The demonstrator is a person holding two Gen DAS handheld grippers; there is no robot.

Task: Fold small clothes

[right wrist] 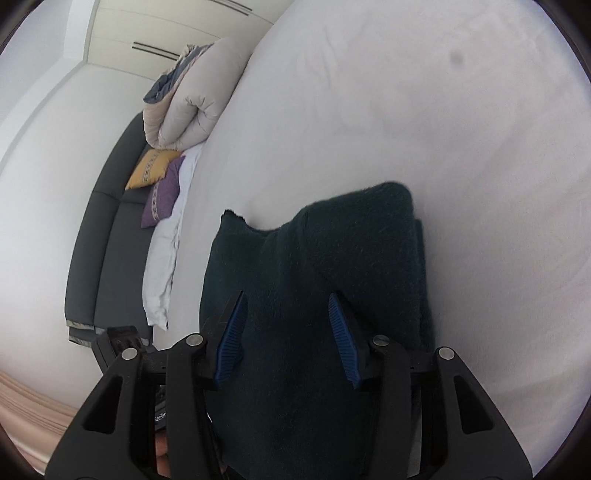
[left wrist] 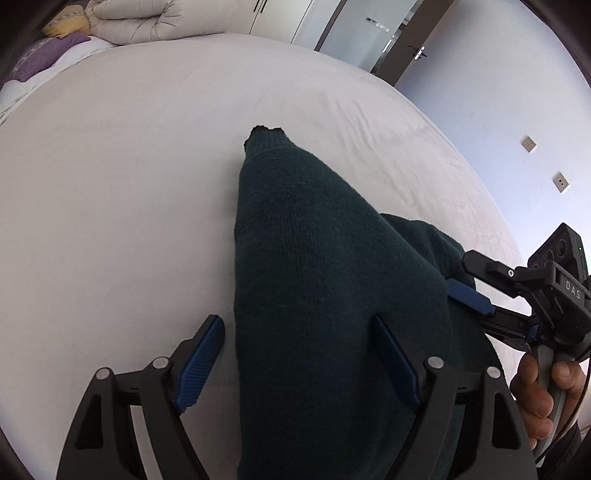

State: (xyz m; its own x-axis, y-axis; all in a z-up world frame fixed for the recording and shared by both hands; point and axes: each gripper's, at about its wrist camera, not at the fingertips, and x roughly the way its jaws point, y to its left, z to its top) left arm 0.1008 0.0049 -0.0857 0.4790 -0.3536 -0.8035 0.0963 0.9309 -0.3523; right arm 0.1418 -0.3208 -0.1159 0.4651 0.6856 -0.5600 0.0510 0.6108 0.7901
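A dark green knitted garment (left wrist: 317, 280) lies on the white bed sheet (left wrist: 110, 184), partly folded, one narrow end pointing away. My left gripper (left wrist: 295, 339) is open, its blue pads either side of the garment's near part. My right gripper (right wrist: 288, 317) is open too, with the garment (right wrist: 332, 258) lying between its blue pads. In the left wrist view the right gripper (left wrist: 476, 295) reaches in from the right edge, held by a hand, its tips at the garment's right side.
A rolled beige duvet (right wrist: 188, 110) and yellow and purple cushions (right wrist: 159, 184) lie at the head of the bed by a dark headboard (right wrist: 110, 240). Wardrobe doors and a door (left wrist: 373, 33) stand beyond the bed.
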